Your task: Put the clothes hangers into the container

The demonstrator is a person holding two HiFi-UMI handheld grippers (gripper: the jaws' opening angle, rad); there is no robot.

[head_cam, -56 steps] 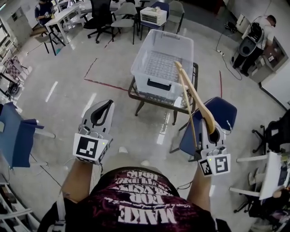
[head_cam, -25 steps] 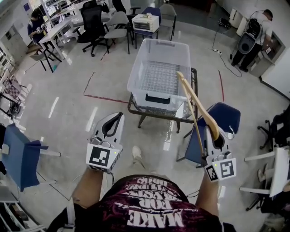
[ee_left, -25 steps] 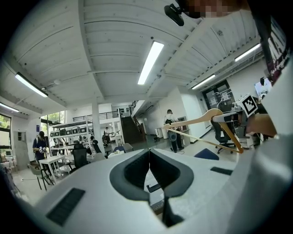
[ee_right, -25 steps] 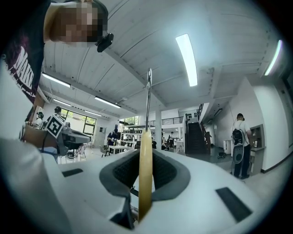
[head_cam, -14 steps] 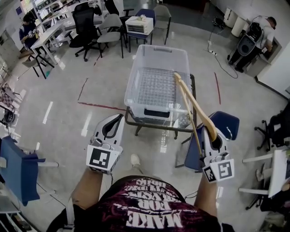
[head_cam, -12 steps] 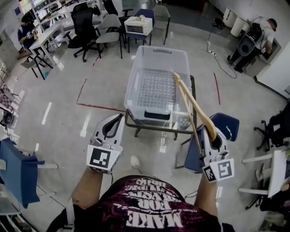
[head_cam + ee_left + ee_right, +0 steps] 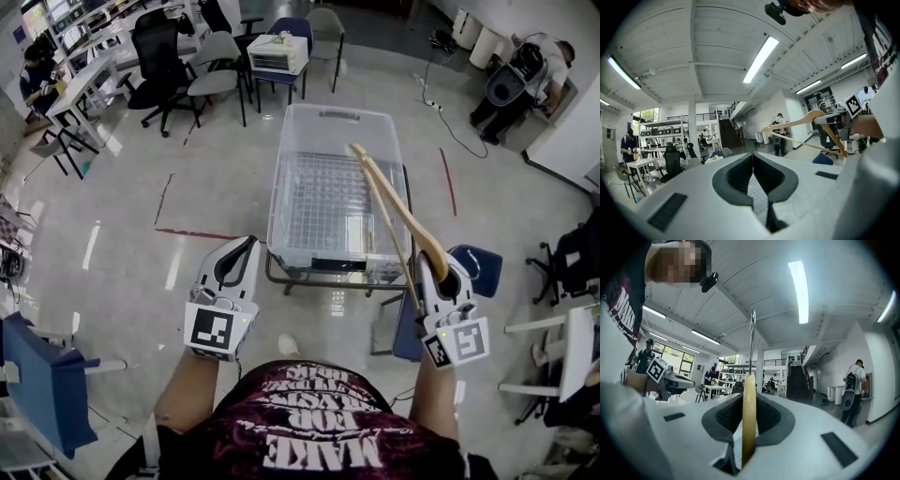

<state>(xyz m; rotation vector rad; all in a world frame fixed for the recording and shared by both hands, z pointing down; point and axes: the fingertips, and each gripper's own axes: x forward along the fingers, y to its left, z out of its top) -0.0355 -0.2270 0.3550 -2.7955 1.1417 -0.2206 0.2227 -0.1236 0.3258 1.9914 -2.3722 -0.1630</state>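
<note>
A clear plastic container [image 7: 309,202] stands open on a low metal-framed table [image 7: 277,274] in front of me. My right gripper [image 7: 437,270] is shut on the thick end of a wooden clothes hanger [image 7: 394,211], which slants up and forward over the container's right side. In the right gripper view the hanger [image 7: 749,413] stands upright between the pads, its metal hook [image 7: 752,341] above. My left gripper [image 7: 244,251] hovers left of the container's near corner, shut and holding nothing; its pads meet in the left gripper view [image 7: 752,158].
A blue chair [image 7: 476,267] stands right of the table, another blue chair [image 7: 37,370] at far left. Office chairs [image 7: 155,52] and desks fill the back left. A person [image 7: 536,61] stands at the far right. A red tape line [image 7: 202,234] marks the floor.
The container has come nearer and now lies straight ahead as I walked toward it. Both grippers keep their pose; the hanger stays in the right one.
</note>
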